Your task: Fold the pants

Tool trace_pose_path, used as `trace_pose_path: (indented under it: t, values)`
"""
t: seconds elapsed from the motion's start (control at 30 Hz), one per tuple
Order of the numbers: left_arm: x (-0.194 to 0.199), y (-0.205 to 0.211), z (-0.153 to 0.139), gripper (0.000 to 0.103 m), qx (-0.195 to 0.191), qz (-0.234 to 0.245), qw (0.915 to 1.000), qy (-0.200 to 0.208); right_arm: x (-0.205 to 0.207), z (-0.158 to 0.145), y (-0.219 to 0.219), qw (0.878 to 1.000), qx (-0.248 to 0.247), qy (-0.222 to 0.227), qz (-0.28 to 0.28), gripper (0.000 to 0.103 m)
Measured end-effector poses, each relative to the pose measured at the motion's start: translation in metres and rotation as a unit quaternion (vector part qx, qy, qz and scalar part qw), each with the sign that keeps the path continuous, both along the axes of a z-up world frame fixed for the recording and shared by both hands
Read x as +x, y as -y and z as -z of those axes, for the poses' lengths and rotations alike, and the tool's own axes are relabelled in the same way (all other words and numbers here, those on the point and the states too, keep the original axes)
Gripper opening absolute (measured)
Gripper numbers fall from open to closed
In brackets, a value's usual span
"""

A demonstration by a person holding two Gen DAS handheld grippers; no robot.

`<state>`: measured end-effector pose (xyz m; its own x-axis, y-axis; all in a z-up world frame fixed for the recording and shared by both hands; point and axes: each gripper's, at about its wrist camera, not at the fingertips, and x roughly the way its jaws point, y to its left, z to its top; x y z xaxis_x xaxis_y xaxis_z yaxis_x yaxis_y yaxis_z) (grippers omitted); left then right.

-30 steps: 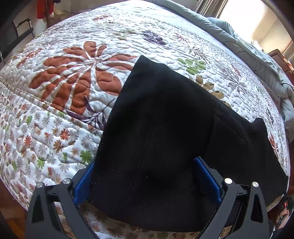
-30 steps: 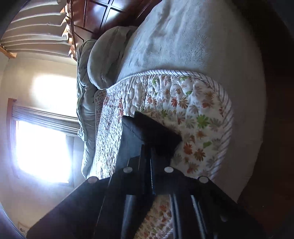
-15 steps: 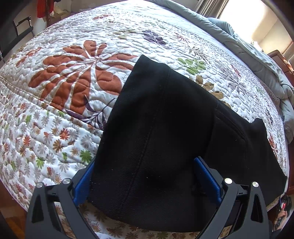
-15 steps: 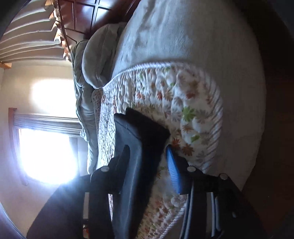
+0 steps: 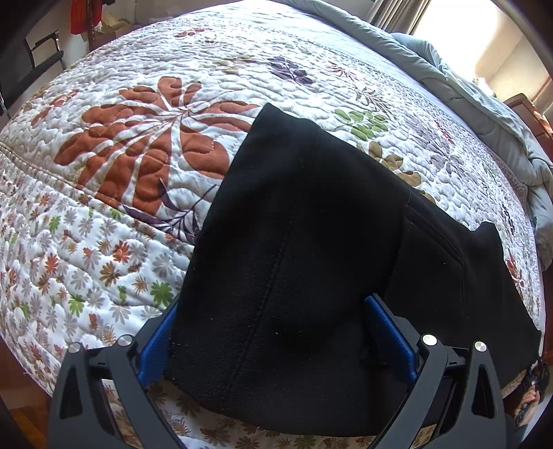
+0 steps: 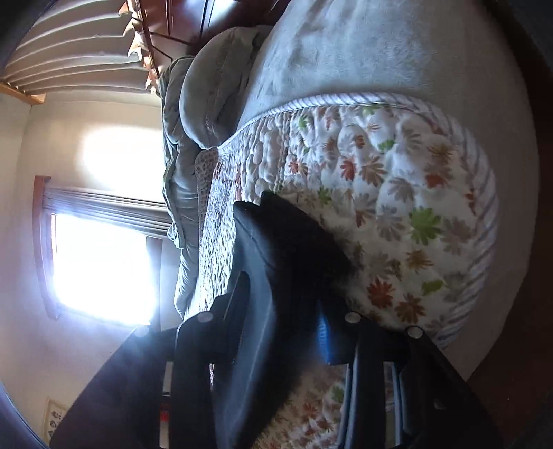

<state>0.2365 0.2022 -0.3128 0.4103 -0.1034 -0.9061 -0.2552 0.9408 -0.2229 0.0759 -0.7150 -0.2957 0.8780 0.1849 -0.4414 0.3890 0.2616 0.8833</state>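
Black pants (image 5: 311,241) lie folded over on the flowered quilt (image 5: 145,145) at the near edge of the bed. My left gripper (image 5: 273,321) is open, its blue-padded fingers (image 5: 155,342) standing wide on either side of the near end of the pants. In the right wrist view, turned on its side, my right gripper (image 6: 280,304) is open with the edge of the pants (image 6: 287,241) lying between its jaws at the bed's corner. Its blue pad (image 6: 326,331) shows on one side.
A grey blanket (image 5: 466,89) is bunched along the far side of the bed and also shows in the right wrist view (image 6: 345,48). A dark chair (image 5: 38,58) stands at far left. A bright window (image 6: 100,266) and a wooden headboard (image 6: 221,13) are beyond.
My right gripper was shut on the pants' edge a second ago and has opened wide. The left gripper and the pants have hardly moved.
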Motion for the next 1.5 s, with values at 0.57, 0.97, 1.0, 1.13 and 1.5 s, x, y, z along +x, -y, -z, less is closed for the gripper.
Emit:
trace_pose_path:
  t: [0.57, 0.97, 1.0, 1.13, 1.5]
  values:
    - [-0.005, 0.002, -0.001, 0.100, 0.005, -0.014, 0.9998, 0.012, 0.026, -0.152, -0.081, 0.976, -0.214, -0.004, -0.032, 0.009]
    - [-0.011, 0.000, -0.003, 0.100, -0.008, -0.021, 0.9996, 0.017, 0.038, -0.244, -0.188, 0.914, -0.396, -0.011, -0.085, 0.009]
    - [-0.012, -0.001, -0.003, 0.100, -0.009, -0.021, 0.9996, 0.017, 0.039, -0.247, -0.194, 0.910, -0.405, -0.011, -0.089, 0.009]
    - [-0.013, -0.001, -0.004, 0.100, -0.012, -0.021, 0.9995, 0.019, 0.047, -0.258, -0.219, 0.890, -0.444, -0.019, -0.104, 0.009]
    - [-0.016, -0.004, -0.006, 0.100, -0.020, -0.024, 0.9993, 0.023, 0.064, -0.276, -0.291, 0.828, -0.540, -0.026, -0.149, 0.009]
